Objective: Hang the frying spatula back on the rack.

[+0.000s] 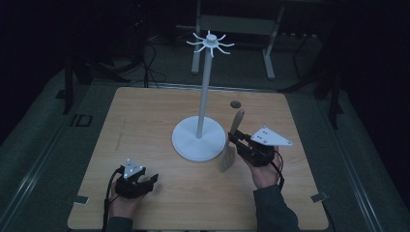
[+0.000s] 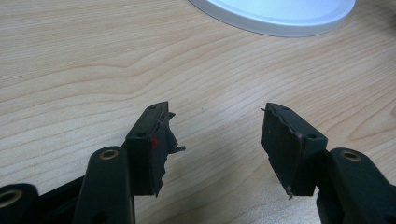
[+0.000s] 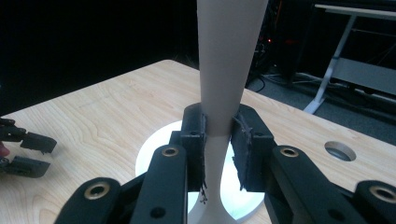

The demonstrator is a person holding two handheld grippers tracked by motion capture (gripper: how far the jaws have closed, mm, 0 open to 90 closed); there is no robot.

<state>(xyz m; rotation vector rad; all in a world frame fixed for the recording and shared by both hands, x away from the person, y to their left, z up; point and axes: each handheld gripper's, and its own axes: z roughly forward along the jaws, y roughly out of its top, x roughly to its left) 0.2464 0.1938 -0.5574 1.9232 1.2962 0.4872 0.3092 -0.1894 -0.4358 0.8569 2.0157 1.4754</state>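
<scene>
Right tongs (image 1: 238,138), right of centre in the high view, are clamped on the narrow neck of a pale wooden spatula (image 1: 231,142), its blade tip touching the light wood table (image 1: 145,121) just beside the white round-based stand with a tall pole and hooked crown (image 1: 199,137). Left tongs (image 1: 151,180), lower left, sit wide apart, holding nothing, low over bare table.

I count one white stand (image 1: 198,137) with ten hooks at its top, and one pale wooden spatula (image 1: 231,140). I see two grippers, the left gripper (image 1: 153,179) and the right gripper (image 1: 234,137), on one wooden table (image 1: 145,125) with one round hole (image 1: 235,104).
</scene>
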